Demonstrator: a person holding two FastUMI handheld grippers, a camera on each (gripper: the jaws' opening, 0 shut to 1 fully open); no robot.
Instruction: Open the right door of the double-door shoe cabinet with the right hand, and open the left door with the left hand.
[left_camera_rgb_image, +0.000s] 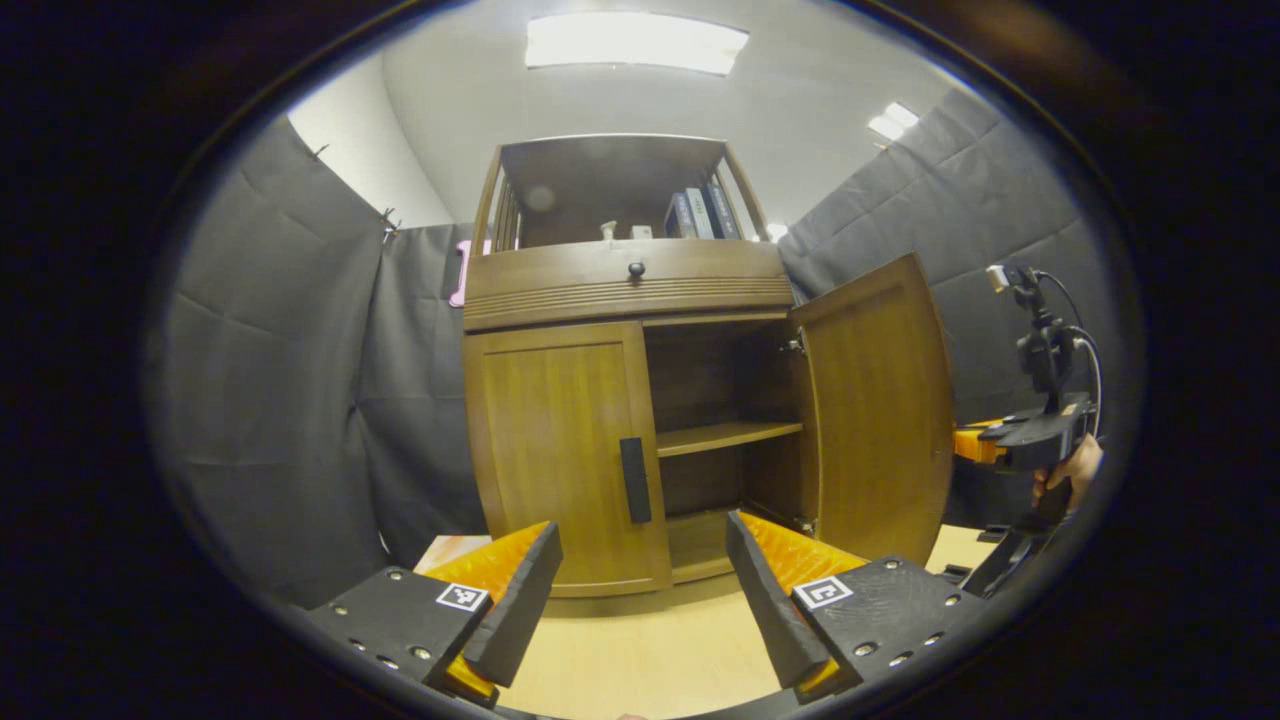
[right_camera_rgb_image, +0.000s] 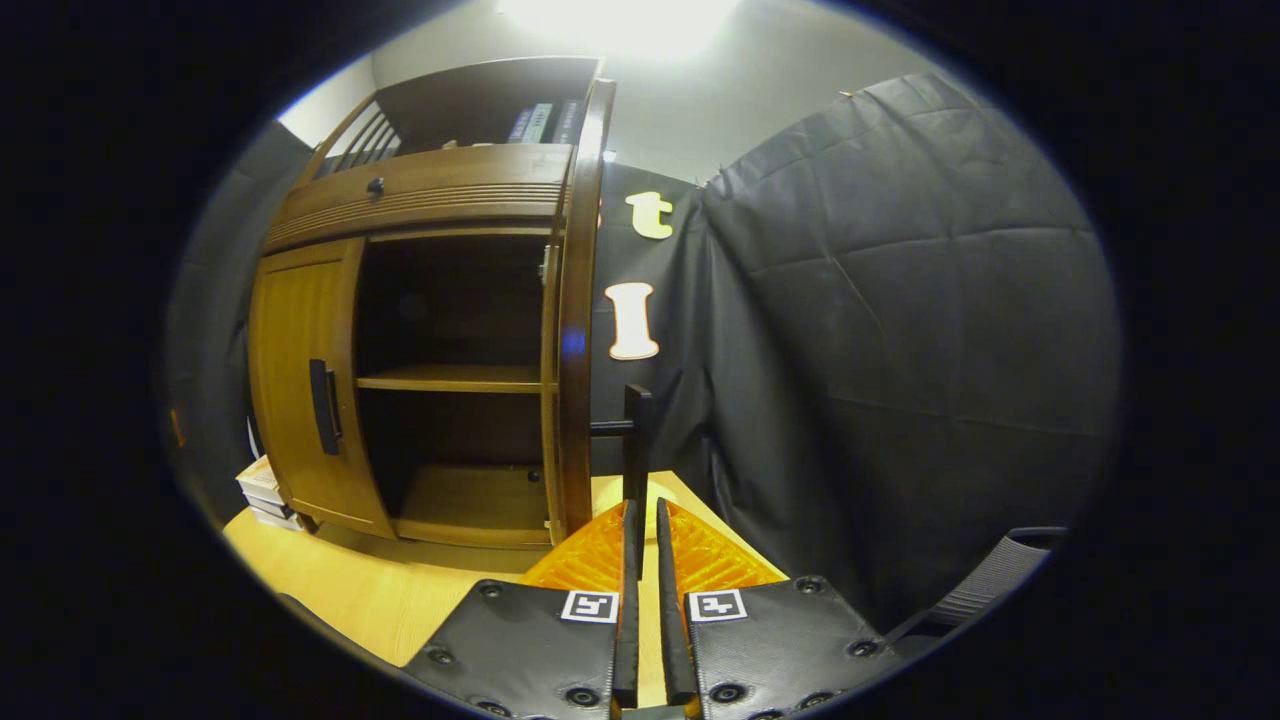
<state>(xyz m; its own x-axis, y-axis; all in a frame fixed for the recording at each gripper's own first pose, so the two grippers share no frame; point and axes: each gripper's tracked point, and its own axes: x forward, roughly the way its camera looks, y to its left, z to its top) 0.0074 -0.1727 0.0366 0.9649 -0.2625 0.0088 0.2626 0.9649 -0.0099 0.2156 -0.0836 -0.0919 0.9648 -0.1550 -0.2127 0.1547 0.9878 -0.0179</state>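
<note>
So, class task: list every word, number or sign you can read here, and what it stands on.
Spines of the dark upright books on the brown wooden cabinet top shelf: too small to read.
On the left gripper, square black-and-white marker tags: patterns, no words.

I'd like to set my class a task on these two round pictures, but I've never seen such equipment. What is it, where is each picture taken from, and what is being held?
There is no robot. A person holds a two-finger tool in each hand, with a camera riding on each. The left gripper view looks past the left tool, open and empty, at a wooden shoe cabinet on a pale floor. Its left door is closed and its right door is open. The right gripper view looks along the right tool, seemingly clamped on that door's handle.
</note>
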